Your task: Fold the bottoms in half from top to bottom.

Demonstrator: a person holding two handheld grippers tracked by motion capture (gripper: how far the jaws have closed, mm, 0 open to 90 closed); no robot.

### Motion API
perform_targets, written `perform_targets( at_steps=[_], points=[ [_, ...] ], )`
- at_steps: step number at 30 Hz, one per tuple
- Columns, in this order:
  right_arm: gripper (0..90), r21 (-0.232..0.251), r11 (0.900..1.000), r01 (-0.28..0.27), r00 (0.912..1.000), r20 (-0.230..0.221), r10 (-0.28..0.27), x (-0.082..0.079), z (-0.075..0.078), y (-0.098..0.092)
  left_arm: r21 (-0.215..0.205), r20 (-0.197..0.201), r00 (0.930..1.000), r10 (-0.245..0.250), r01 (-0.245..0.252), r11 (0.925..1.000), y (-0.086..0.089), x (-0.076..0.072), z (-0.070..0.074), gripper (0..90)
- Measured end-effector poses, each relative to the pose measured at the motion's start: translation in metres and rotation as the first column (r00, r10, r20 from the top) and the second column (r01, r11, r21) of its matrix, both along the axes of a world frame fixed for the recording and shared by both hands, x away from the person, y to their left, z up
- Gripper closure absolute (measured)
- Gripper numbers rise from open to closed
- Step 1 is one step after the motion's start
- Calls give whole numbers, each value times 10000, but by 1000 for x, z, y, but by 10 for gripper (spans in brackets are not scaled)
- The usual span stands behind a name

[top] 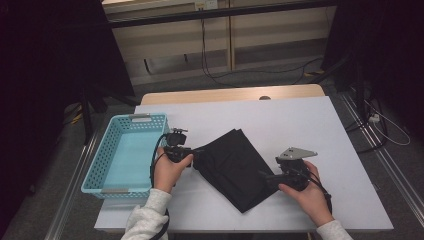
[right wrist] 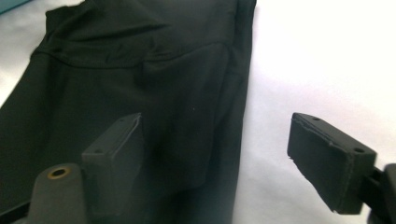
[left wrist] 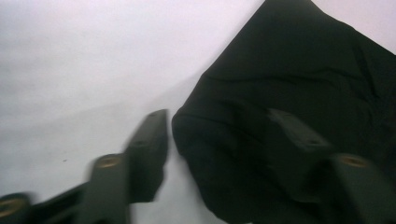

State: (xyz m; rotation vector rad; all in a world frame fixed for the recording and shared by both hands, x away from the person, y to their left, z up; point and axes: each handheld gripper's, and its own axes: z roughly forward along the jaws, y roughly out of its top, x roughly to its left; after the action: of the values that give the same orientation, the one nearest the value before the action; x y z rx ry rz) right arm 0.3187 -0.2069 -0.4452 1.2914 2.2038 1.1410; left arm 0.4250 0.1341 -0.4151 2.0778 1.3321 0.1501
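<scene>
Both tongs stand apart, pressing nothing: the right tongs (right wrist: 215,154) straddle the edge of a black folded cloth (top: 232,167), the left tongs (left wrist: 219,135) its rounded corner. Matte, softly creased, it lies mid-counter (top: 300,120); a turquoise lattice basket (top: 97,165) sits left.

Folded black cloth (right wrist: 140,79) on white table (right wrist: 327,60), right claw (right wrist: 215,154) spread wide, one jaw over the cloth's edge

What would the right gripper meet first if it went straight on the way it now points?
Most likely the folded black cloth: the right gripper stands open at its edge, one jaw over cloth, one over the white table.
</scene>
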Motion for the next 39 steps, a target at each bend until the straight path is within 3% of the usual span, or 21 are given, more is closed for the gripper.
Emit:
perform_targets(
  at_steps=[3,6,13,16,23,29,34,39],
  points=[
    [233,-38,9999,-126,9997,-208,125,2,-4,2,-46,18,9997,231,-231,9997,3,-4,2,236],
    [238,-484,9986,-234,9979,-617,203,3,-11,6,109,62,9998,201,-202,9997,5,-7,1,184],
    [294,-252,9997,25,9981,-617,-41,-3,-16,6,336,56,10000,72,-74,9994,7,-11,-4,178],
    [381,-191,9997,137,9975,-695,-149,-6,-14,8,250,95,9999,79,-81,9997,9,-11,-4,171],
    [466,-112,9992,381,9961,-794,-389,-9,-13,10,-45,-88,9999,99,-100,9999,6,-10,-5,160],
    [528,0,9994,351,9958,-849,-350,-10,-13,11,-85,-279,9994,180,-182,9998,3,-8,-9,143],
    [587,104,9995,301,9952,-938,-290,-10,-12,12,-95,-194,9991,389,-391,9992,-4,-6,-9,88],
    [699,369,9992,122,9943,-1060,-83,-11,-13,12,-25,-165,9993,337,-338,9994,-9,-4,-13,75]
  ],
)
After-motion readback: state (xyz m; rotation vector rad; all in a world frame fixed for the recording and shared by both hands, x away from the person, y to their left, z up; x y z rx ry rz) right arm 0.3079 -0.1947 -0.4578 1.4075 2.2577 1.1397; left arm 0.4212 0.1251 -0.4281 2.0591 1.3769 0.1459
